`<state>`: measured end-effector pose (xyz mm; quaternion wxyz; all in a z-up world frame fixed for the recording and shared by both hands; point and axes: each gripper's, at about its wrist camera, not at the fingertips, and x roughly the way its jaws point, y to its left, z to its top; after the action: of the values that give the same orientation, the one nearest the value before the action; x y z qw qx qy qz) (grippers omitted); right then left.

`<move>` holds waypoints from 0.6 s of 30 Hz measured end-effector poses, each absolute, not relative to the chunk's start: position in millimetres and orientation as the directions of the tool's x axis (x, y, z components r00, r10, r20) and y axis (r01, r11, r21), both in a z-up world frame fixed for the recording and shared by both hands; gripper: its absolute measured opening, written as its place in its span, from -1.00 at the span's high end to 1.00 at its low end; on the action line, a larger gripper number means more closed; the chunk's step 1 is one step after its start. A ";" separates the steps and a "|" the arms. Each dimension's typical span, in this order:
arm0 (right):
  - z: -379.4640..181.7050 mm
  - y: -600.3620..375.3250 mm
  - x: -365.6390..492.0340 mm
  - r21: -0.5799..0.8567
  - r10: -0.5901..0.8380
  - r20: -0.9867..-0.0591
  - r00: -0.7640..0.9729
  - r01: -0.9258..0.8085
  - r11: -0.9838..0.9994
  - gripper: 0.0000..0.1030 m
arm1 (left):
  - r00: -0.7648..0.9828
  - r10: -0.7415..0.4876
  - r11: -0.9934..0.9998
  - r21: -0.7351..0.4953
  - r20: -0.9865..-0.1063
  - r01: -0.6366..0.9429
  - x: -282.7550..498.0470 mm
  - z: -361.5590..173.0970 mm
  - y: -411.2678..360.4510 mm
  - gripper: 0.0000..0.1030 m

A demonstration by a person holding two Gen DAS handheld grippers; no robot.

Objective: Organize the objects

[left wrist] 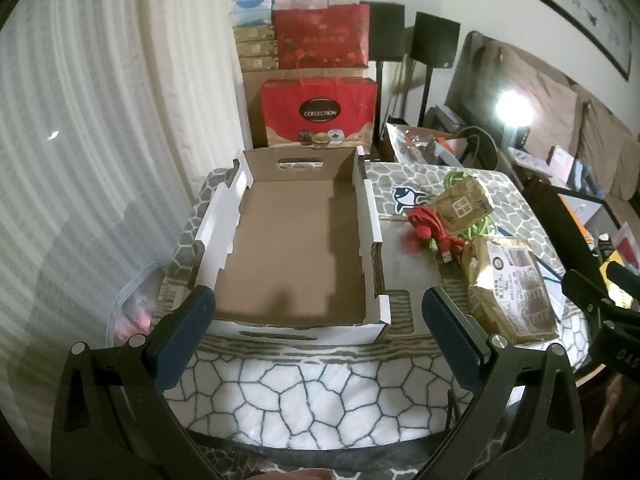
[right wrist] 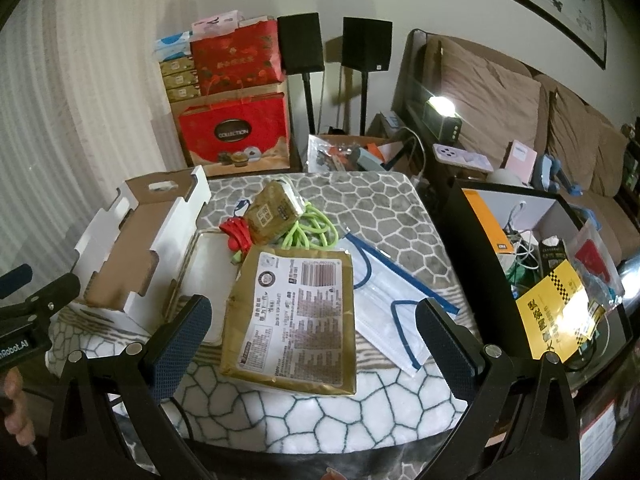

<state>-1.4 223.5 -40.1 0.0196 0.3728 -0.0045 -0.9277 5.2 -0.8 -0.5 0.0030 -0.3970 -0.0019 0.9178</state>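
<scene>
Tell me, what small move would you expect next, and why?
Probably the right gripper drops onto the large gold packet lying flat just ahead of it. Both grippers are open and hold nothing, the cardboard box has nothing in it, and that packet lies nearest on the table.

My worktop [right wrist: 380, 208] wears a stone-patterned cloth. On its left side stands an open cardboard tray [left wrist: 296, 248]. To the right lie a large gold packet [right wrist: 292, 320], a smaller gold packet [right wrist: 272, 212] atop red [right wrist: 236, 236] and green cables [right wrist: 312, 232], and face masks [right wrist: 384, 308].
</scene>
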 end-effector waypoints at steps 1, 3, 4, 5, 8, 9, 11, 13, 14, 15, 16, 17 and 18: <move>-37.6 224.2 -2.5 0.023 -0.041 -0.691 -0.722 0.034 -0.999 -1.00 | -0.686 0.007 -1.000 -0.005 -0.728 -0.005 5.8 -0.4 -0.9 -1.00; -36.6 222.9 -1.9 0.022 -0.042 -0.690 -0.722 0.037 -0.999 -1.00 | -0.685 0.008 -1.000 -0.005 -0.729 -0.006 6.1 -1.0 -0.7 -1.00; -36.8 222.8 -1.8 0.022 -0.043 -0.690 -0.722 0.038 -0.999 -1.00 | -0.684 0.008 -1.000 -0.006 -0.729 -0.006 5.7 -0.3 -0.3 -1.00; -36.5 222.2 -2.0 0.023 -0.044 -0.691 -0.722 0.039 -0.999 -1.00 | -0.684 0.008 -1.000 -0.005 -0.729 -0.006 5.7 -0.4 -0.1 -1.00; -37.0 221.9 -1.9 0.020 -0.042 -0.690 -0.722 0.039 -0.999 -1.00 | -0.682 0.008 -1.000 -0.005 -0.731 -0.006 6.3 -1.1 0.1 -1.00; -36.9 221.5 -1.8 0.019 -0.042 -0.690 -0.722 0.039 -0.999 -1.00 | -0.681 0.009 -1.000 -0.006 -0.732 -0.006 6.5 -1.3 0.1 -1.00; -37.2 221.4 -1.7 0.021 -0.043 -0.690 -0.722 0.040 -0.999 -1.00 | -0.679 0.009 -1.000 -0.006 -0.734 -0.007 6.0 -1.8 0.5 -1.00; -37.2 221.3 -1.6 0.019 -0.042 -0.690 -0.723 0.039 -0.999 -1.00 | -0.678 0.011 -1.000 -0.007 -0.735 -0.009 5.1 -1.9 0.6 -1.00; -37.1 221.3 -1.6 0.019 -0.042 -0.689 -0.723 0.040 -0.999 -1.00 | -0.676 0.012 -1.000 -0.008 -0.737 -0.009 4.6 -1.9 0.5 -1.00; -37.1 221.5 -1.8 0.019 -0.042 -0.690 -0.723 0.040 -0.999 -1.00 | -0.675 0.013 -1.000 -0.009 -0.738 -0.010 5.0 -2.3 0.7 -1.00; -37.0 221.6 -1.8 0.020 -0.042 -0.690 -0.723 0.040 -0.999 -1.00 | -0.674 0.014 -1.000 -0.010 -0.739 -0.010 3.1 -2.4 0.3 -1.00; -36.9 221.6 -1.9 0.020 -0.043 -0.690 -0.723 0.041 -0.999 -1.00 | -0.673 0.015 -1.000 -0.010 -0.740 -0.010 2.5 -2.4 0.1 -1.00; -36.9 221.6 -2.1 0.020 -0.043 -0.690 -0.722 0.041 -0.999 -1.00 | -0.672 0.015 -1.000 -0.011 -0.740 -0.011 2.5 -2.6 0.2 -1.00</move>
<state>-2.1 221.6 -36.9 0.0227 0.3719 -0.0015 -0.9280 2.5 0.2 -2.6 0.0071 -0.4048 -0.0028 0.9144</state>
